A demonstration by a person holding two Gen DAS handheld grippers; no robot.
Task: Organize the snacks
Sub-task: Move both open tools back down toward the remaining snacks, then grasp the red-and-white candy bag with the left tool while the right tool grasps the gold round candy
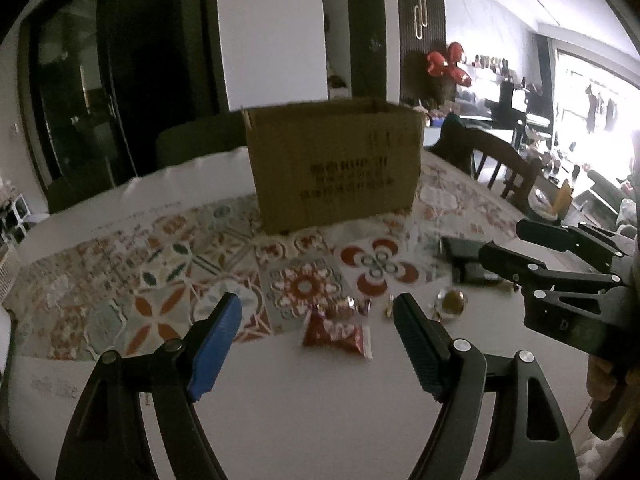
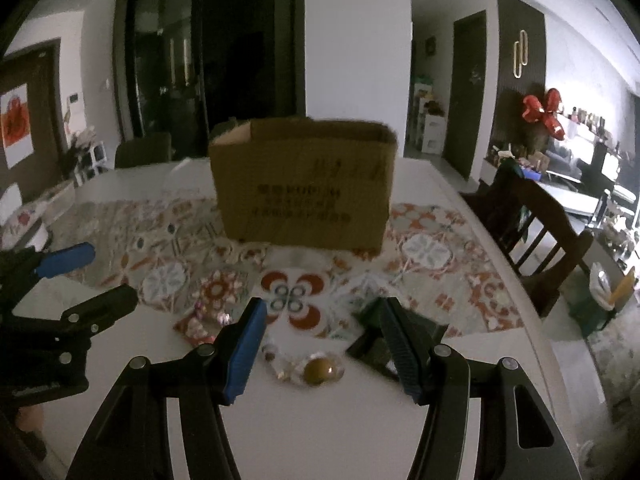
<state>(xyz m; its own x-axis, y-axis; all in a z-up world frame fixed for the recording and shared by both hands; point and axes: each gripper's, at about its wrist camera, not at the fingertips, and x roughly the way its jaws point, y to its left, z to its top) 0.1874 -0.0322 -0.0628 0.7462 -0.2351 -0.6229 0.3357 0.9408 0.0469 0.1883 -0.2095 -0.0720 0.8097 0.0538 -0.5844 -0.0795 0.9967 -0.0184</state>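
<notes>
An open cardboard box [image 1: 334,162] stands on the patterned tablecloth at the table's middle; it also shows in the right wrist view [image 2: 304,188]. A red snack packet [image 1: 336,332] lies on the white table just ahead of my open, empty left gripper [image 1: 318,316]; it also shows in the right wrist view [image 2: 196,326]. A clear-wrapped brown candy [image 2: 322,372] and small wrapped sweets [image 2: 270,354] lie between the fingers of my open, empty right gripper [image 2: 324,316]. A dark flat packet [image 2: 380,344] lies under its right finger. The right gripper [image 1: 560,264] also shows in the left wrist view.
Wooden chair [image 2: 536,228] stands at the table's right edge. The patterned cloth [image 1: 160,264] covers the table's middle. Small wrapped sweets [image 1: 360,304] lie beyond the red packet. The brown candy [image 1: 452,300] and the dark packet [image 1: 464,256] show right of the left gripper.
</notes>
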